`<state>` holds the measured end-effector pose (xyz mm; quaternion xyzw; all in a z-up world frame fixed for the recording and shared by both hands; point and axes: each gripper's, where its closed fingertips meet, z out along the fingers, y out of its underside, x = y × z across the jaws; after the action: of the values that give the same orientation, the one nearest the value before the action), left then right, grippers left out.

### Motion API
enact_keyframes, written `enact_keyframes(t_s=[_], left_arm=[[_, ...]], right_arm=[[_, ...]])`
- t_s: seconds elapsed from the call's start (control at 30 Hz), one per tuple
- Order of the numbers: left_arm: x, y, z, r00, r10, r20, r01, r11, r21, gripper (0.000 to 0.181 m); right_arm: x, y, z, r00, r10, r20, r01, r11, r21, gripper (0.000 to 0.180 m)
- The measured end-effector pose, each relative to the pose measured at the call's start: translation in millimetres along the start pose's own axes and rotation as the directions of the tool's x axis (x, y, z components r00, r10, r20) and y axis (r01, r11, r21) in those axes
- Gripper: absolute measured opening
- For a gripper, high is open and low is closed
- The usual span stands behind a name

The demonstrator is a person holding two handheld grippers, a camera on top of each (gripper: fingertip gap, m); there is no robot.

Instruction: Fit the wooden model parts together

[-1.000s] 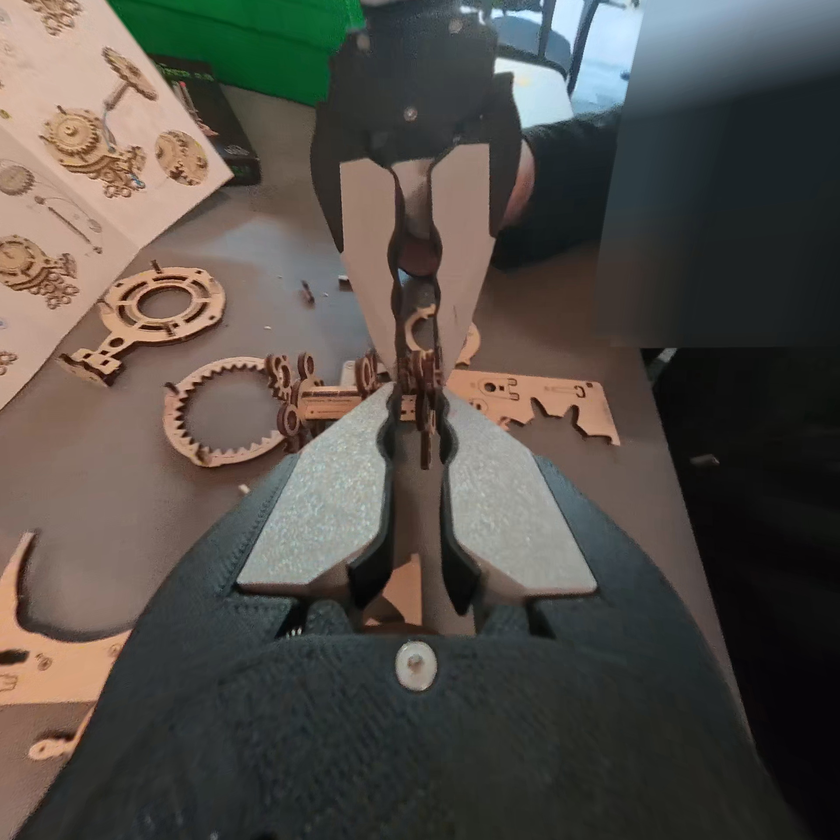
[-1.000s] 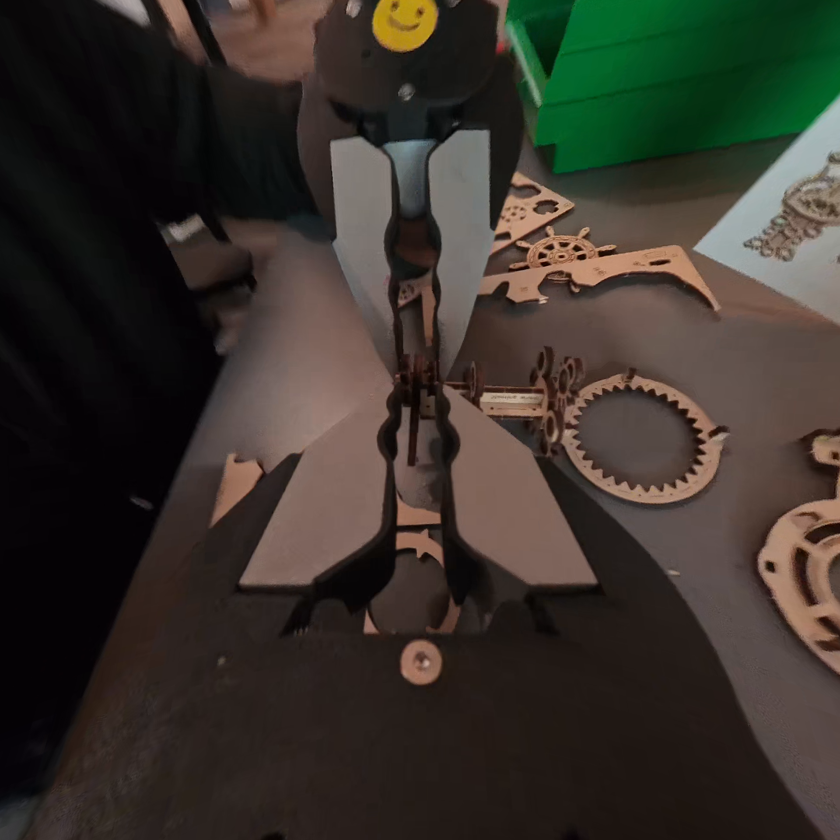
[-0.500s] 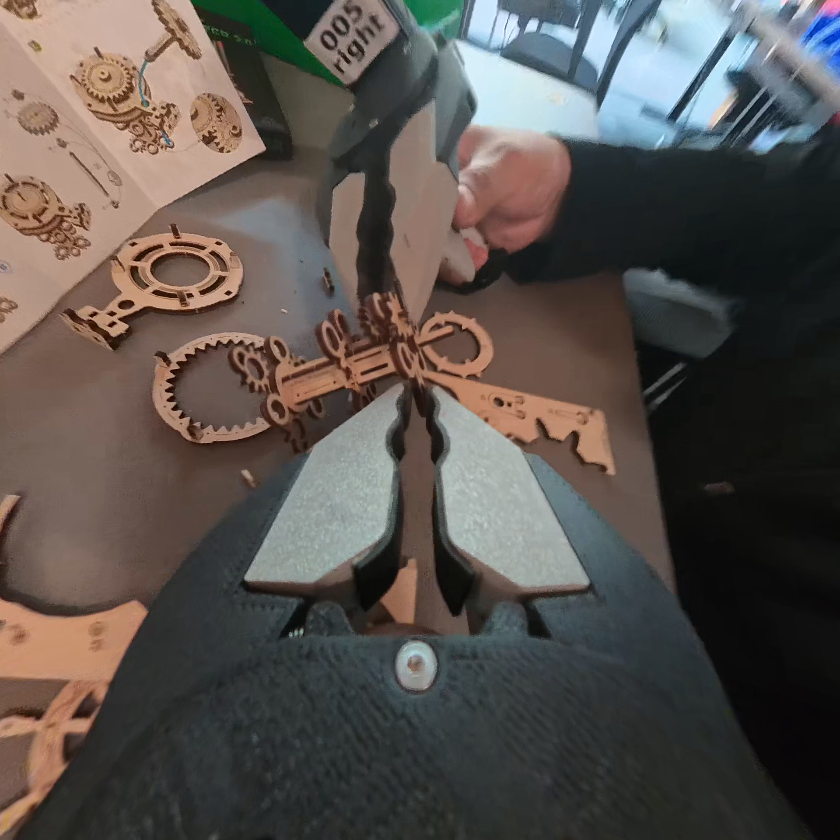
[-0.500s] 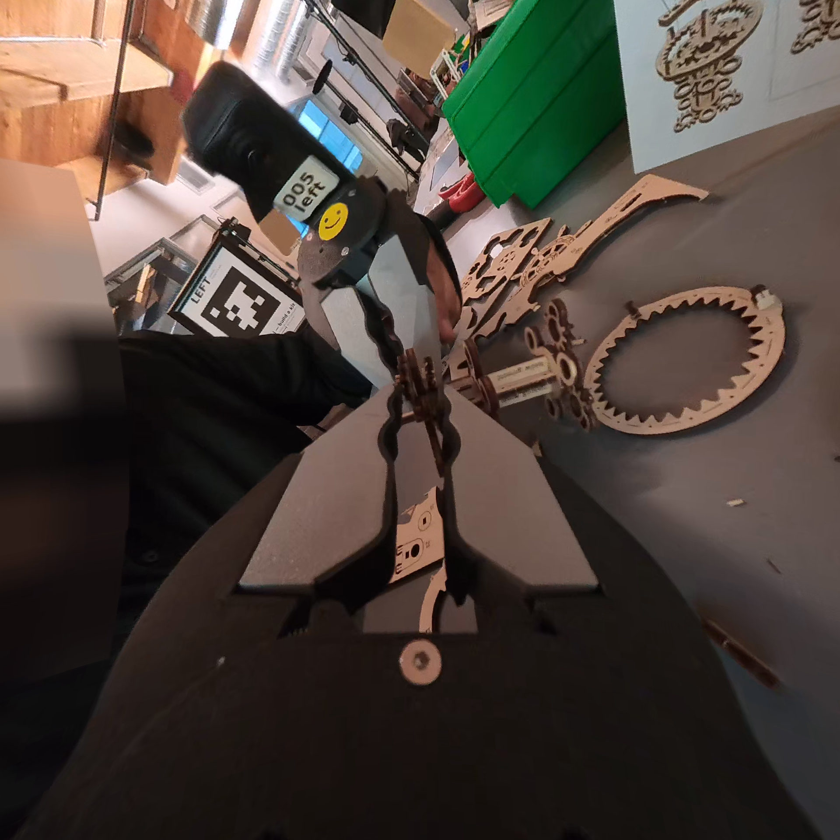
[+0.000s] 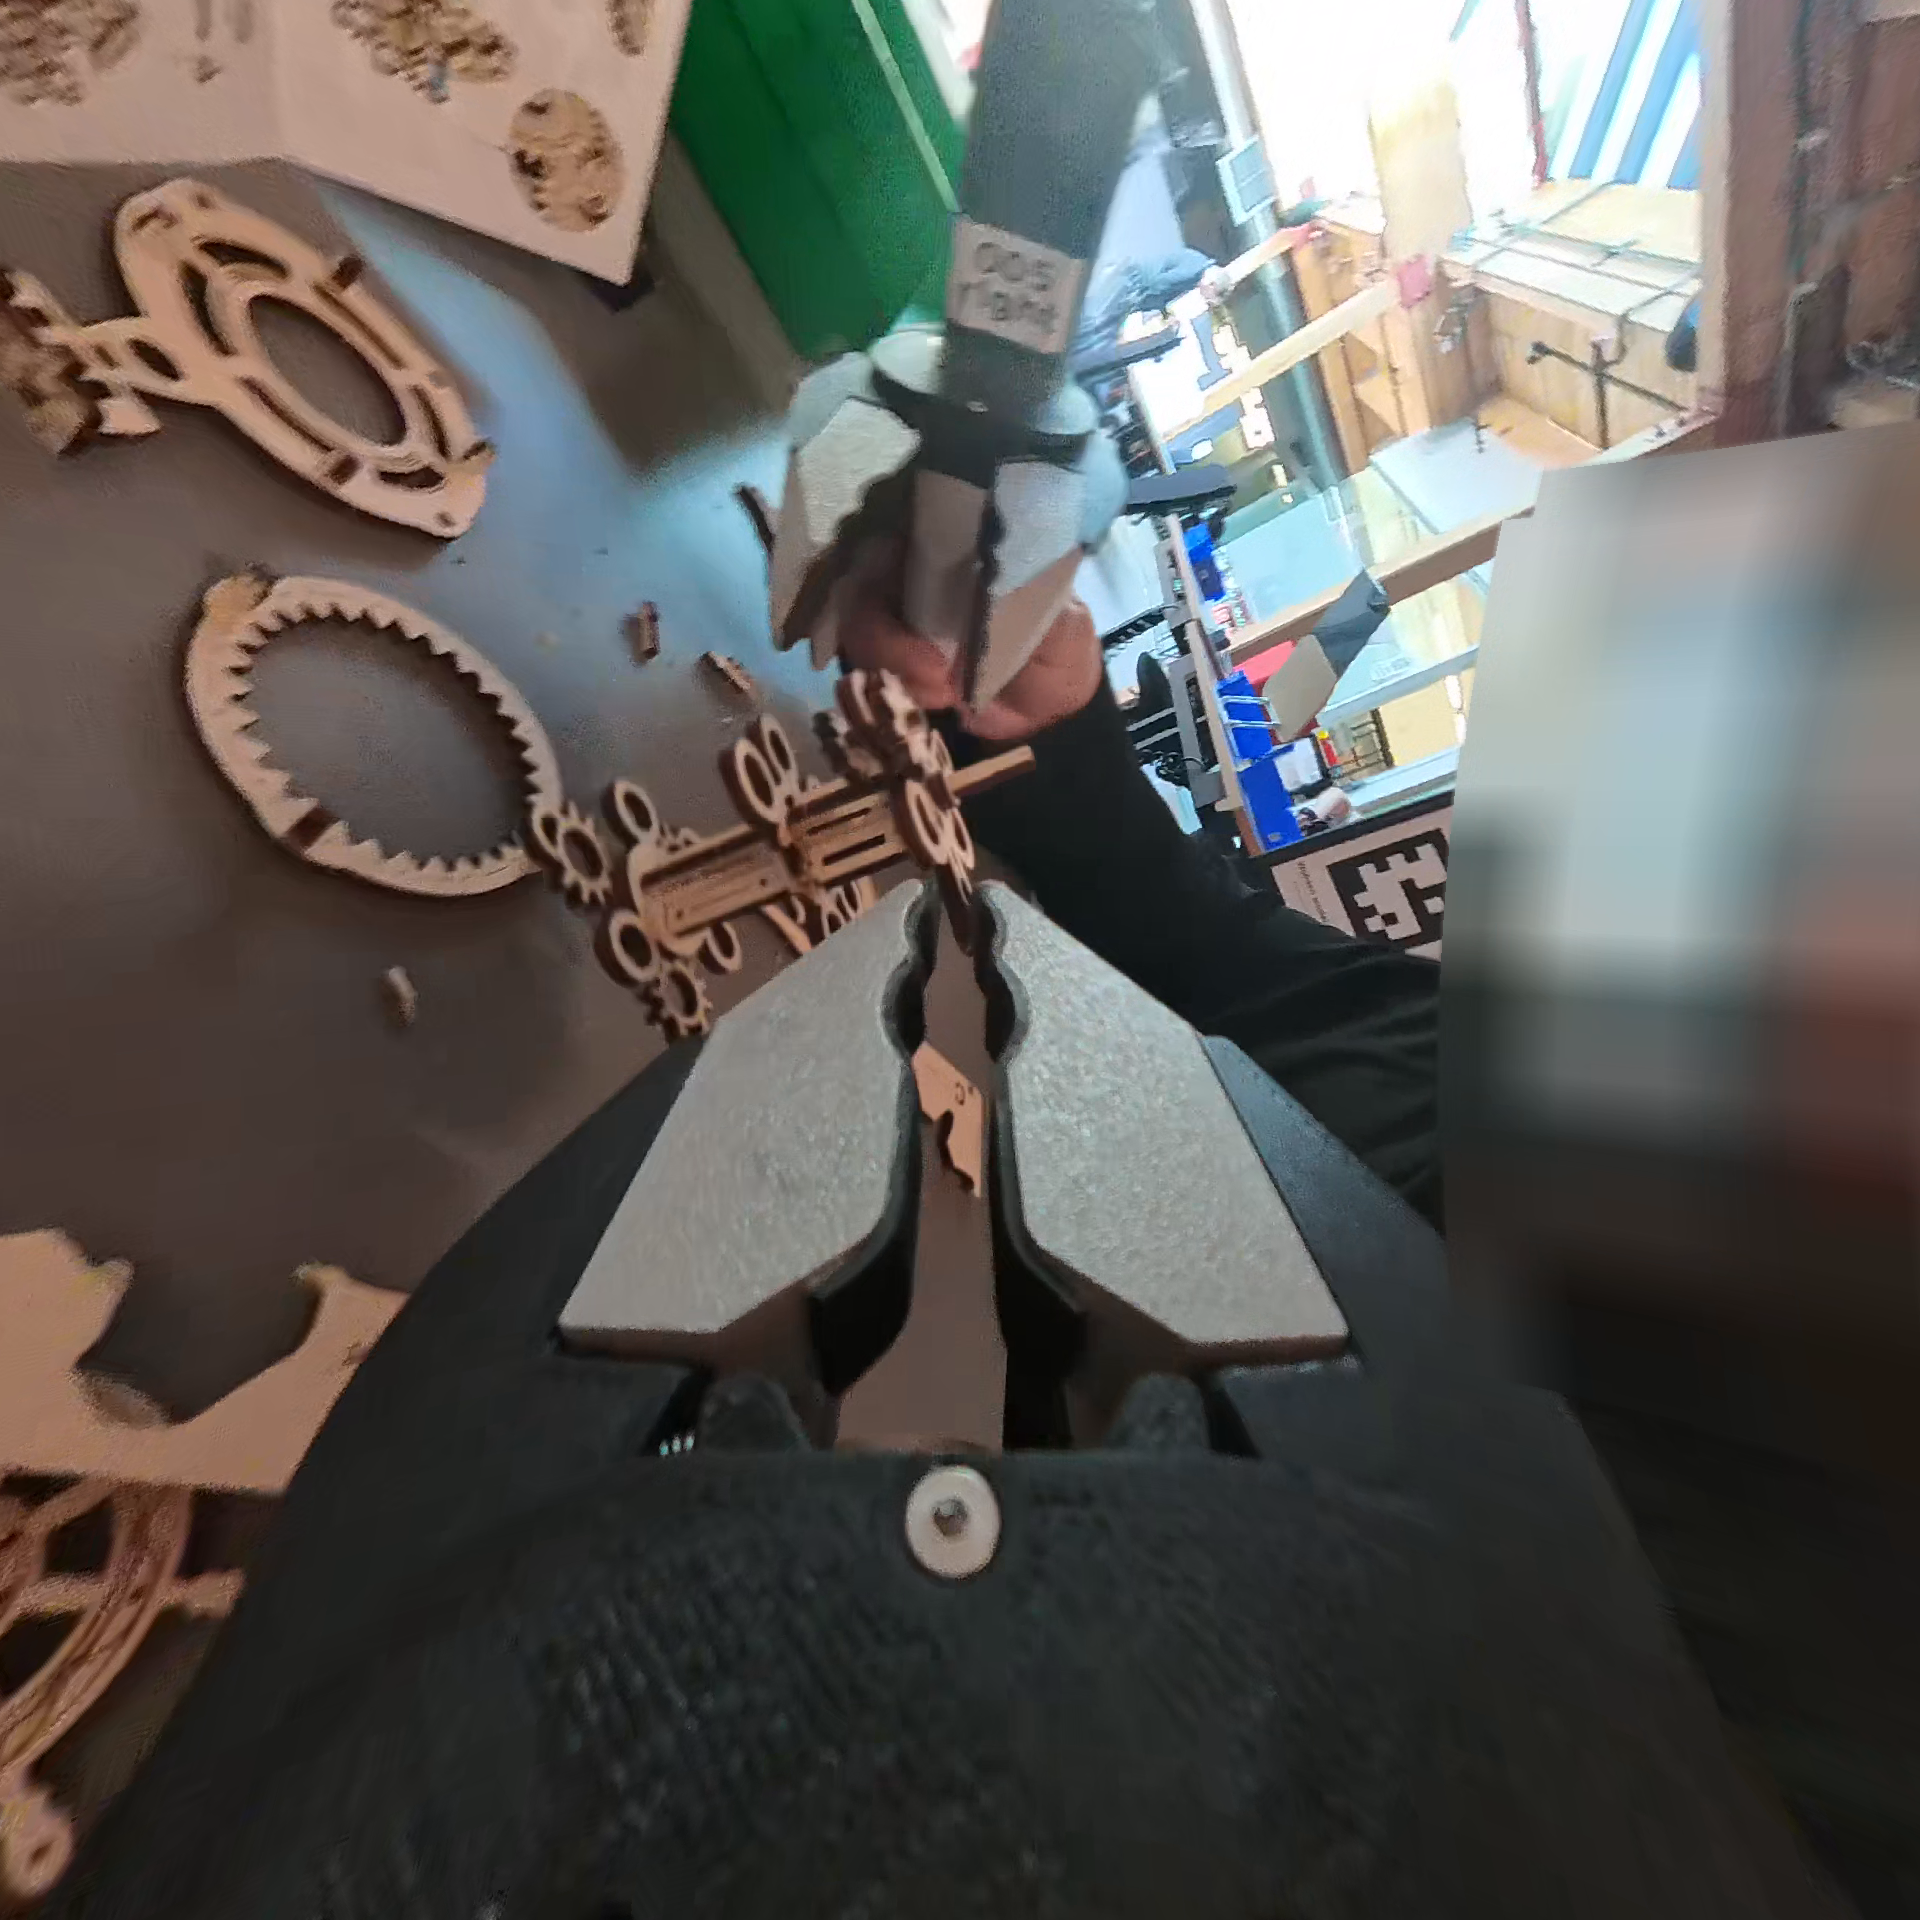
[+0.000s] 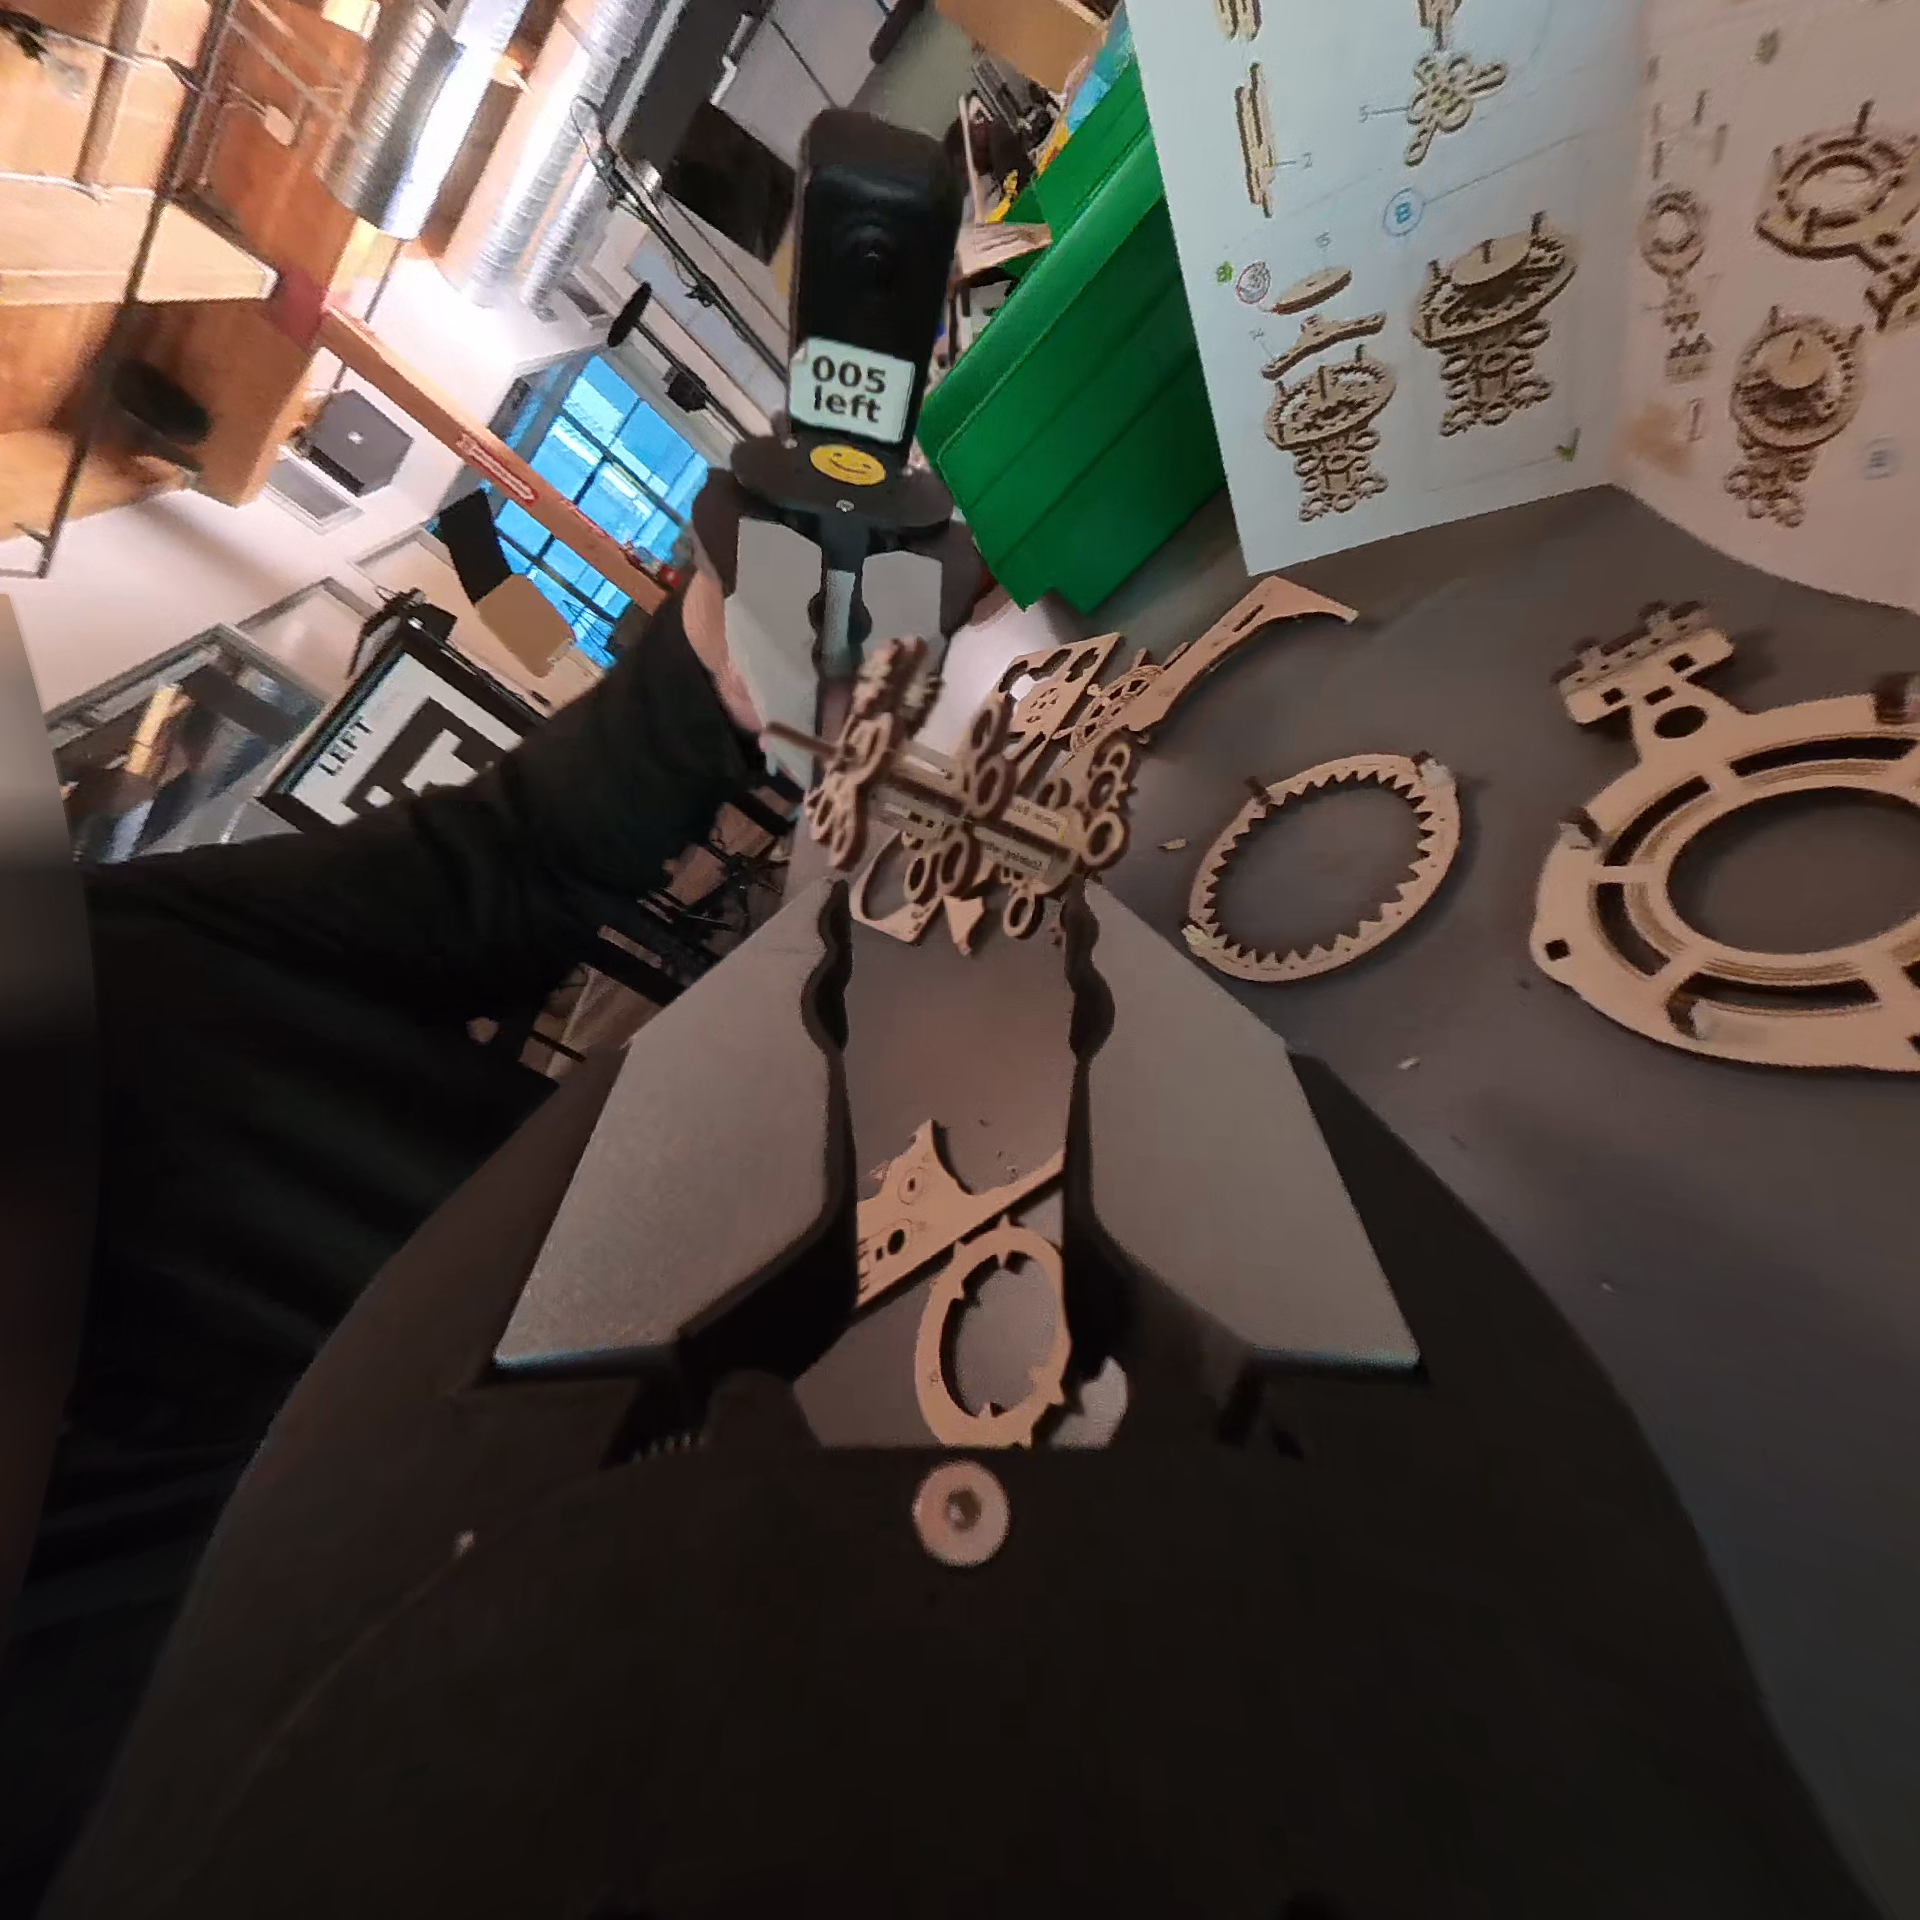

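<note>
The wooden gear-and-shaft assembly [image 5: 790, 842] is a slotted shaft with several small gears and looped discs on it. My left gripper [image 5: 956, 914] is shut on a gear at its right end and holds it above the grey table. In the right wrist view the assembly [image 6: 966, 810] hangs just ahead of my right gripper [image 6: 956, 914], whose jaws stand wide apart and hold nothing. The left gripper [image 6: 852, 665] shows behind it. The right gripper [image 5: 935, 623] also shows in the left wrist view, just beyond the assembly.
A toothed ring [image 5: 364, 738] [image 6: 1320, 862] and a round slotted frame [image 5: 281, 343] [image 6: 1745, 914] lie on the table [image 5: 156, 1039]. Cut wooden sheets [image 6: 935, 1216] lie under the right gripper. An instruction sheet [image 6: 1455, 260] and a green bin [image 6: 1081, 416] stand behind.
My right gripper has opened, let go of the assembly and drawn back a little. My left gripper keeps hold of it, and both views have tilted.
</note>
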<state>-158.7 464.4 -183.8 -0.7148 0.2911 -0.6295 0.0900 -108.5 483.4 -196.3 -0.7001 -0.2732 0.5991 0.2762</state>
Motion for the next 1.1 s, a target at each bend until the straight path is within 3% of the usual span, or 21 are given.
enact_keyframes(t_s=[0.2, 0.3, 0.4, 0.5, 0.6, 0.7, 0.83, 1.0, 1.1], left_arm=[[-27.7, 5.5, -12.4, 0.984, -0.026, 0.175, 0.047, 0.992, -0.114, 0.015], [-32.7, 11.6, -25.0, 0.972, 0.024, 0.233, 0.015, 0.986, -0.166, 0.010], [-36.1, 18.8, -33.2, 0.963, 0.029, 0.269, 0.026, 0.980, -0.196, 0.025], [-33.0, 20.0, -40.3, 0.953, 0.112, 0.282, -0.047, 0.973, -0.226, 0.033], [-33.9, 11.2, -50.6, 0.888, 0.240, 0.393, -0.152, 0.959, -0.241, 0.040], [-34.0, 17.0, -43.4, 0.786, 0.403, 0.469, -0.252, 0.901, -0.352, 0.045], [-61.1, 24.3, -37.0, 0.622, 0.546, 0.561, -0.258, 0.819, -0.512, 0.044], [-55.7, 26.2, -38.0, 0.555, 0.738, 0.384, -0.376, 0.634, -0.675, 0.008], [-64.7, 21.7, -51.3, 0.511, 0.817, 0.267, -0.396, 0.500, -0.770, 0.008]], right_arm=[[-0.7, 15.1, 9.3, 0.999, -0.033, -0.026, 0.030, 0.996, -0.085, 0.038], [-0.8, 20.8, 13.2, 0.999, -0.042, -0.030, 0.039, 0.993, -0.108, 0.037], [-3.2, 26.7, 18.4, 0.998, -0.055, -0.021, 0.051, 0.989, -0.137, 0.037], [-3.5, 32.6, 22.5, 0.997, -0.076, -0.023, 0.071, 0.983, -0.168, 0.038], [-0.5, 34.8, 22.9, 0.996, -0.083, -0.037, 0.075, 0.981, -0.181, 0.038], [0.4, 31.1, 20.9, 0.996, -0.077, -0.040, 0.070, 0.984, -0.163, 0.037], [0.2, 27.8, 18.6, 0.996, -0.076, -0.042, 0.069, 0.987, -0.148, 0.037], [-0.4, 24.3, 15.1, 0.995, -0.085, -0.048, 0.078, 0.987, -0.138, 0.037], [0.7, 23.8, 13.8, 0.996, -0.079, -0.050, 0.071, 0.988, -0.138, 0.036]])
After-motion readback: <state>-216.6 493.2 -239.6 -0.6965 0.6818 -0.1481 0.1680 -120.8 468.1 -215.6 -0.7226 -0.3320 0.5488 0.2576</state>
